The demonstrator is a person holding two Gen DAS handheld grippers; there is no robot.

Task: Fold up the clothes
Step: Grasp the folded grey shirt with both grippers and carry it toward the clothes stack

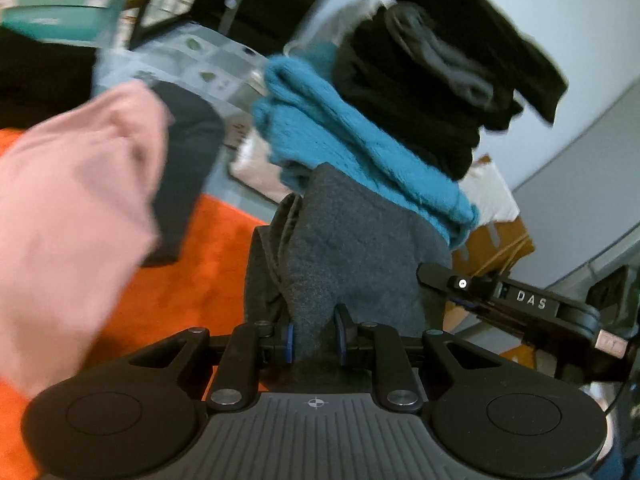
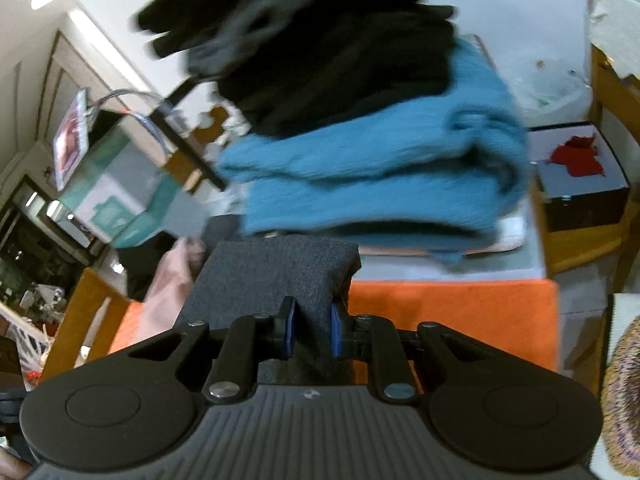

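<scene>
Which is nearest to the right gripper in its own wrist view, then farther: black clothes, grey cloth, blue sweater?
1. Grey cloth, clamped in the right gripper.
2. Blue sweater, folded just beyond, lower in the stack.
3. Black clothes, on top, farthest back.

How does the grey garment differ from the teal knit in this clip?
The grey garment is clamped by both the left hand-held gripper and the right hand-held gripper; the teal knit is ungripped. The grey garment carries nothing, while the teal knit bears dark clothes. Grey looks felt-like, teal ribbed. Both are folded.
</scene>
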